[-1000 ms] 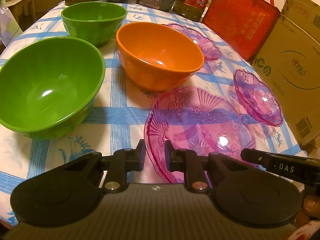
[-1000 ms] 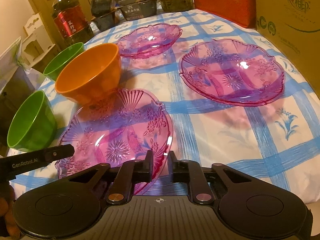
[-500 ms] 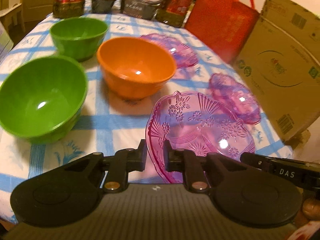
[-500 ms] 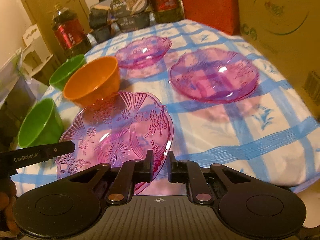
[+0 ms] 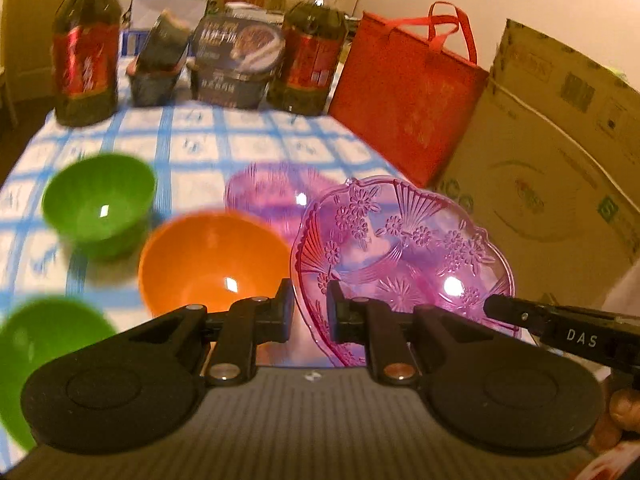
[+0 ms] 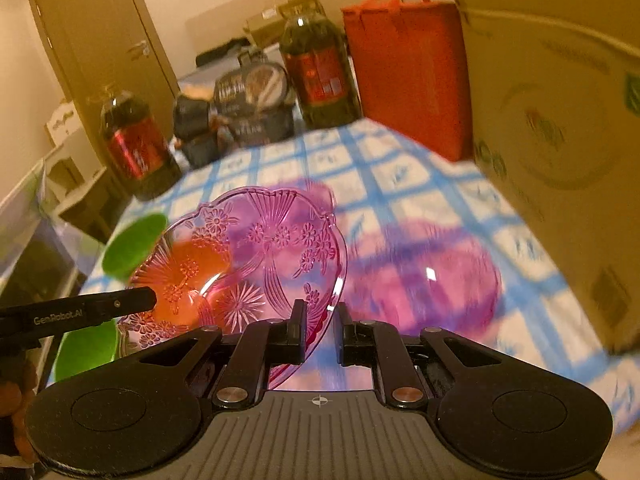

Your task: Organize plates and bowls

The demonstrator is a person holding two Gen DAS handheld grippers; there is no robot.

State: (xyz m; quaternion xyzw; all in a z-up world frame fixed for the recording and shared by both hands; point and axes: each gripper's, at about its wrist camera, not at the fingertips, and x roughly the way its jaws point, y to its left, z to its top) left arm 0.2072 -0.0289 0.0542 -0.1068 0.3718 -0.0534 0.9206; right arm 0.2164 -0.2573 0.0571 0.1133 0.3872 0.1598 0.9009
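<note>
**A:** Both grippers are on the same dish here. The left gripper [image 5: 310,308] has its two fingers pinched on the near-left rim of the pink glass plate [image 5: 404,256], and the right gripper [image 6: 320,330] has its fingers closed on the opposite edge of that plate [image 6: 248,264].

**B:** And the plate is up off the table, tilted. Through the right wrist camera you can see the blue checked tablecloth [image 6: 400,176] below and behind it, and the orange of a bowl glowing through the pink glass.

**A:** That's the orange bowl [image 5: 212,260], sitting on the cloth just left of the held plate in the left view. Beyond it stands a small green bowl [image 5: 100,200], and a second green bowl [image 5: 44,344] sits at the near left edge, blurred.

**B:** More pink glass on the table too. A second pink plate [image 6: 424,276] lies flat to the right of the held one, smeared by motion blur. In the left view another pink dish [image 5: 272,192] shows behind the orange bowl.

**A:** Along the far edge: two oil bottles with red labels [image 5: 86,64] [image 5: 312,60], dark food containers [image 5: 236,64] between them, then a red tote bag [image 5: 404,100] and a big cardboard box [image 5: 552,168] on the right.

**B:** The right gripper's tip [image 5: 560,324] pokes into the left view too.
</note>
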